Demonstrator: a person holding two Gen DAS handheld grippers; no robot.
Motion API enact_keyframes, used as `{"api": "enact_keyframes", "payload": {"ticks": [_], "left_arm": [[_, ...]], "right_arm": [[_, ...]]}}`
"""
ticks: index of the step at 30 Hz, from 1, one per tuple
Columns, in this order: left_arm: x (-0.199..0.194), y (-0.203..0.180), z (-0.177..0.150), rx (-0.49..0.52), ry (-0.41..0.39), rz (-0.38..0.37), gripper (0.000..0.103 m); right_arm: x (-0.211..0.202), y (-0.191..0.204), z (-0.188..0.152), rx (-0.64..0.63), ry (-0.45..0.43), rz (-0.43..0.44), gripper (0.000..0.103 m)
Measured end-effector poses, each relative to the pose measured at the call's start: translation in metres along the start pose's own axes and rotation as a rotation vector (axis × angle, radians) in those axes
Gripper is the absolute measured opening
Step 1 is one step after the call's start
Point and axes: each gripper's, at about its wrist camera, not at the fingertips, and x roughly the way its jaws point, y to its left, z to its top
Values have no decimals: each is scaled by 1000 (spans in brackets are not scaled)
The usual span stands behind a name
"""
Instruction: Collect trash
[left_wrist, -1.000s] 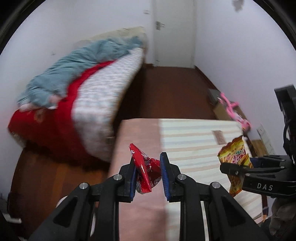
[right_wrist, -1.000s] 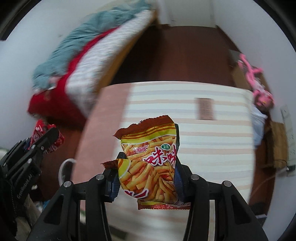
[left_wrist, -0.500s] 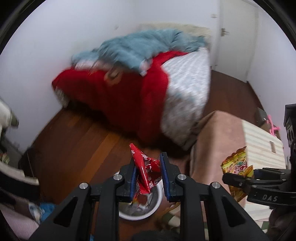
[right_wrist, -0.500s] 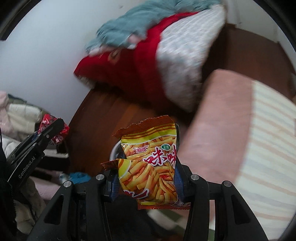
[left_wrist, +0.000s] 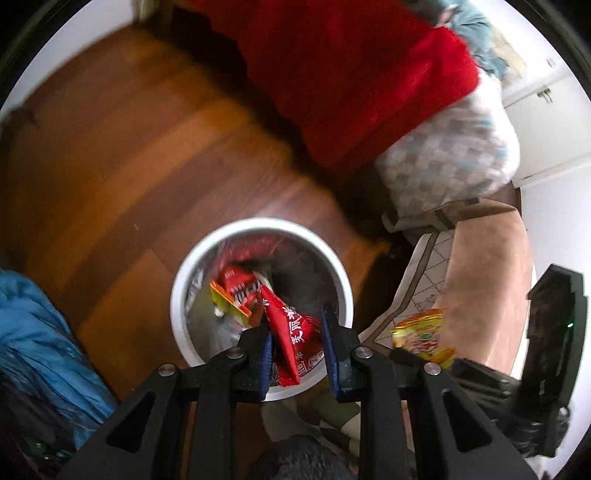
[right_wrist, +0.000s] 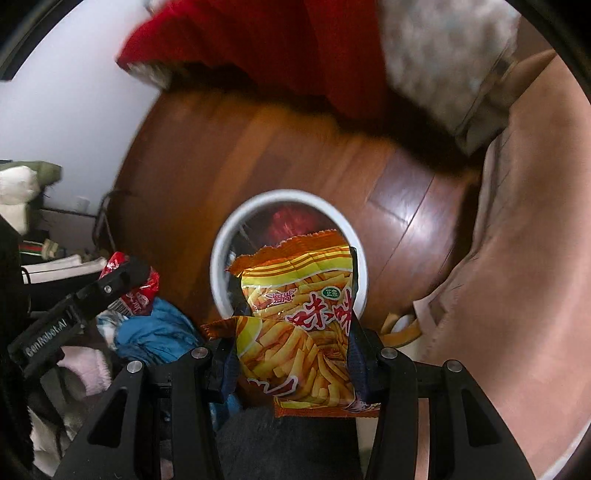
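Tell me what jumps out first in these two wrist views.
The yellow chip bag, pinched between the right gripper fingers, fills the middle of the right wrist view. Just beyond it stands a white trash bin on the wooden floor. In the left wrist view, the left gripper holds a red wrapper over the same bin, which already has wrappers inside; a red blanket hangs behind.

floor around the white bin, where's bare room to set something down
Bare wood floor lies beyond the white bin, up to the red blanket. Crowded: blue cloth on one side, pink cover on the other.
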Motion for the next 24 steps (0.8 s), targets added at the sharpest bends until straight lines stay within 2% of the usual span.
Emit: {"api": "enact_keyframes", "payload": {"ticks": [3, 5, 7, 8, 9, 11, 12, 14, 16, 24], "left_arm": [[18, 14, 2, -31, 39, 10, 22], [24, 18, 2, -40, 52, 36, 37], [26, 25, 1, -62, 49, 49, 66], [23, 30, -1, -70, 48, 55, 71], [21, 34, -1, -74, 44, 63, 76], [15, 40, -5, -76, 31, 98, 90], [10, 42, -8, -74, 23, 119, 103], [1, 43, -14, -62, 1, 152, 103], [-10, 42, -21, -43, -31, 183, 103], [-51, 30, -50, 11, -87, 247, 103]], "right_arm": [[40, 2, 11, 4, 65, -5, 50], [61, 1, 18, 2, 98, -10, 50], [78, 4, 22, -3, 130, -8, 50], [80, 2, 23, -2, 137, -3, 52], [85, 2, 25, 2, 148, 4, 55], [89, 3, 30, 8, 159, 18, 68], [89, 2, 31, 9, 162, 18, 73], [86, 2, 28, -10, 160, 4, 95], [79, 3, 25, -30, 156, -15, 102], [32, 10, -2, -123, 113, -127, 103]]}}
